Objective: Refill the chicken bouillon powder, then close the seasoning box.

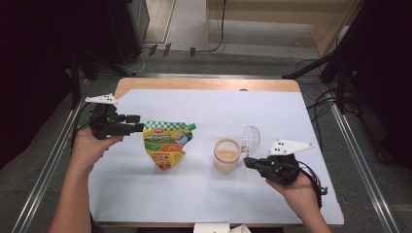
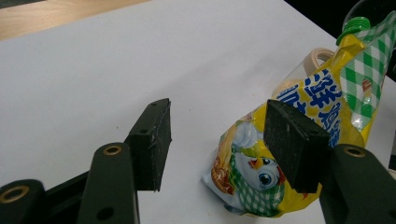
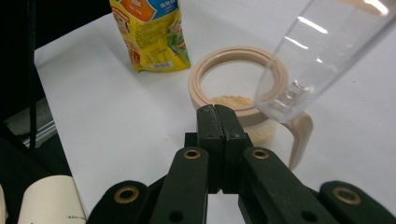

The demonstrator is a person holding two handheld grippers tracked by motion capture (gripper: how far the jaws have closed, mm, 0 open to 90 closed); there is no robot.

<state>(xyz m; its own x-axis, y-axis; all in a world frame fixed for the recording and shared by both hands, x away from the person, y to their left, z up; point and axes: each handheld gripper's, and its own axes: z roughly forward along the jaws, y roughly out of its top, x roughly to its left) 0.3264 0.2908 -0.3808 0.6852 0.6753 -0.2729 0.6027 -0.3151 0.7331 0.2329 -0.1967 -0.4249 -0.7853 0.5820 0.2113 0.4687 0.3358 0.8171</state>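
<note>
Two grippers working at a pouch and a jar on the white table.

The right gripper (image 3: 215, 109) is keeping its jaws pressed together with nothing between them, its tip just beside the rim of the beige jar (image 3: 233, 77), whose clear lid (image 3: 322, 51) is standing up open. The left gripper (image 2: 217, 140) is holding its jaws apart and gripping nothing; the yellow and green pouch (image 2: 299, 140) is lying just in front of it, partly behind one pad, and whether it is touching the pad I cannot tell.
</note>
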